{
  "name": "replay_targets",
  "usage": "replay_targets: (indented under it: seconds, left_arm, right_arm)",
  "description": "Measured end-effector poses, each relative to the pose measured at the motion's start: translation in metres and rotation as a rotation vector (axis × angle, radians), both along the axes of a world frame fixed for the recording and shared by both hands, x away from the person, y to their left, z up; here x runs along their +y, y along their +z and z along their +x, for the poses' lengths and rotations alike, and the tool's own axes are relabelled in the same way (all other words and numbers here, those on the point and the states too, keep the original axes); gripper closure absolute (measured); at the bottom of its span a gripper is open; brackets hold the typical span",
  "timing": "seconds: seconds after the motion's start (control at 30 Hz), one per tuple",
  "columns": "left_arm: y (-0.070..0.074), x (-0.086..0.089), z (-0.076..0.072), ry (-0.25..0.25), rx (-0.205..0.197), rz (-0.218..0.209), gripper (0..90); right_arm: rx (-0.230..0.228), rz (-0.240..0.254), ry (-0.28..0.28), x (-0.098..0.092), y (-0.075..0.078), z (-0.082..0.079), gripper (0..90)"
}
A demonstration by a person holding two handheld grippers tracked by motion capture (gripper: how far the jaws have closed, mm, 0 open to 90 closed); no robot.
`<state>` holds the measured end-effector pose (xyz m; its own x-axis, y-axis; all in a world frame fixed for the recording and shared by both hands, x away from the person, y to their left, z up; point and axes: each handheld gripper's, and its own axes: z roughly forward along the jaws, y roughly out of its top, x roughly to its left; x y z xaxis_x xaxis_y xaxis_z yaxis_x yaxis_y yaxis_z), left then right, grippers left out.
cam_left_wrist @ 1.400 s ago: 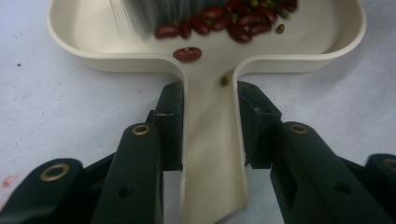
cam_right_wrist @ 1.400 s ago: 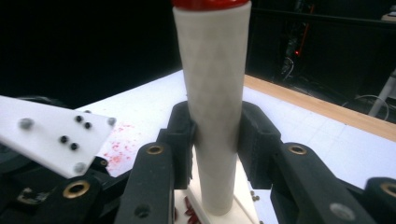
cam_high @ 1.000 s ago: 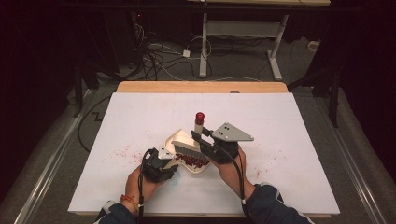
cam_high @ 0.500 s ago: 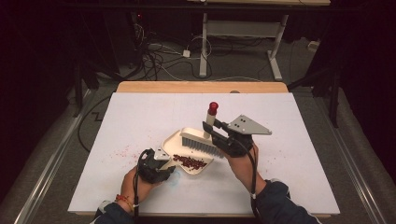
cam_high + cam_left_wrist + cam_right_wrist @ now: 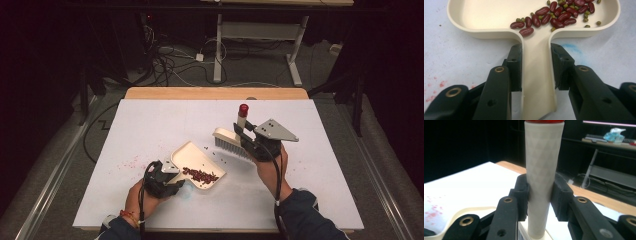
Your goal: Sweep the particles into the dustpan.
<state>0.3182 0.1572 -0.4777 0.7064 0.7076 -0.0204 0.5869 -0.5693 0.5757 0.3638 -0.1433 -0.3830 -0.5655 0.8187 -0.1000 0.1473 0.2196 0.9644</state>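
A cream dustpan [image 5: 192, 159] lies on the white table, holding red kidney beans [image 5: 200, 175] and small green beans [image 5: 562, 6]. My left gripper [image 5: 172, 180] is shut on the dustpan's handle [image 5: 536, 75], one pad on each side. My right gripper [image 5: 241, 132] is shut on the upright grey handle [image 5: 543, 170] of a hand brush [image 5: 232, 145] with a red cap [image 5: 243, 109]. The brush hangs to the right of the pan, its bristles pointing down, clear of the pan's mouth.
A few loose beans [image 5: 220, 156] lie on the table between pan and brush. Red stains [image 5: 127, 162] mark the white sheet left of the pan. A wooden edge [image 5: 215, 93] runs along the table's far side; cables and desk legs lie beyond.
My right gripper has carried the brush rightward and slightly up, away from the dustpan. The left gripper and the pan have stayed in place.
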Motion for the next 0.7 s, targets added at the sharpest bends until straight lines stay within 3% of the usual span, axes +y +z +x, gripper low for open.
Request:
replay_targets:
  seconds: [0.03, 0.3, 0.43, 0.7]
  left_arm:
    - [0.0, 0.0, 0.0, 0.002, 0.0, -0.002, 63.5]
    - [0.0, 0.003, 0.003, 0.009, 0.008, -0.011, 63.5]
    - [0.0, 0.004, 0.005, 0.014, 0.012, -0.015, 63.5]
    - [-0.001, 0.005, 0.01, 0.025, 0.014, -0.019, 63.5]
  right_arm:
    - [0.013, -0.001, -0.01, -0.001, -0.004, 0.004, 70.2]
    - [-0.014, -0.014, -0.037, 0.013, -0.015, 0.015, 70.2]
    - [-0.024, -0.01, -0.014, 0.028, -0.024, 0.019, 70.3]
    - [-0.017, 0.009, 0.034, 0.037, -0.026, 0.016, 70.1]
